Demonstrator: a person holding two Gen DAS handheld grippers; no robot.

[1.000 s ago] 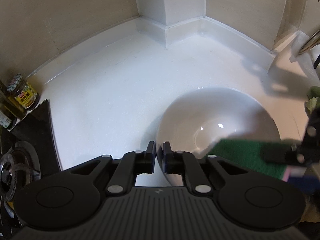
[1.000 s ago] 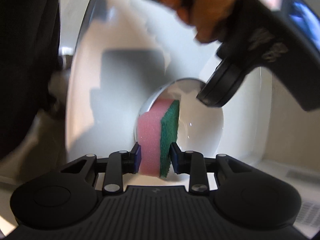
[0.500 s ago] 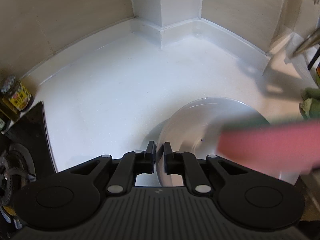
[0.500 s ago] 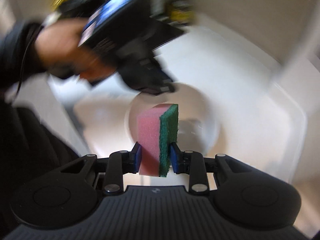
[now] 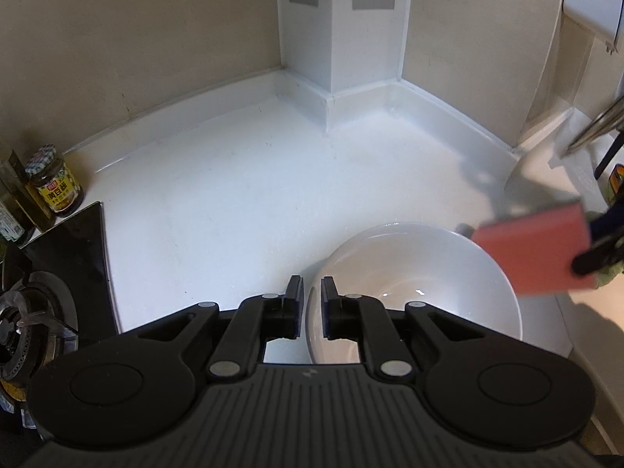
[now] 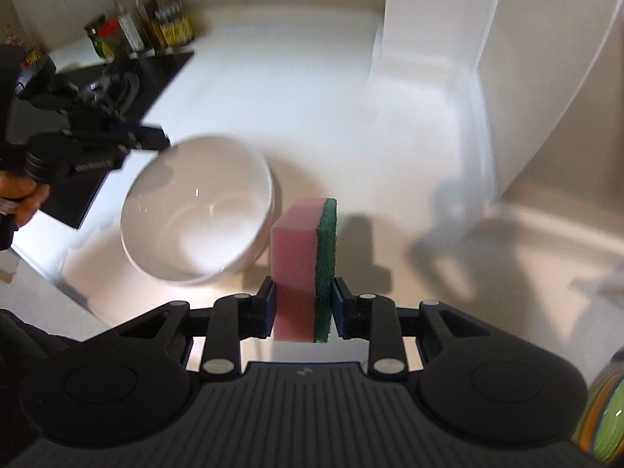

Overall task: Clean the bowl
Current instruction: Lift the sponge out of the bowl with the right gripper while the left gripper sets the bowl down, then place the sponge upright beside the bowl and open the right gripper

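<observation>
Our left tongs (image 5: pixel 311 304) were opening off the bowl (image 5: pixel 413 288) rim, leaving it on the white surface (image 5: pixel 241 195); our right tongs (image 6: pixel 304 304) had carried the clamped sponge (image 6: pixel 304 265) clear beside it, so scrubbing looked finished.

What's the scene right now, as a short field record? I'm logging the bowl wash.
bowl: white bowl, empty, on white counter
left gripper: straddling the bowl's rim, jaws opening
right gripper: clamped on the sponge
sponge: pink with green scrub side, outside the bowl
stove side: jar beside the hob
</observation>
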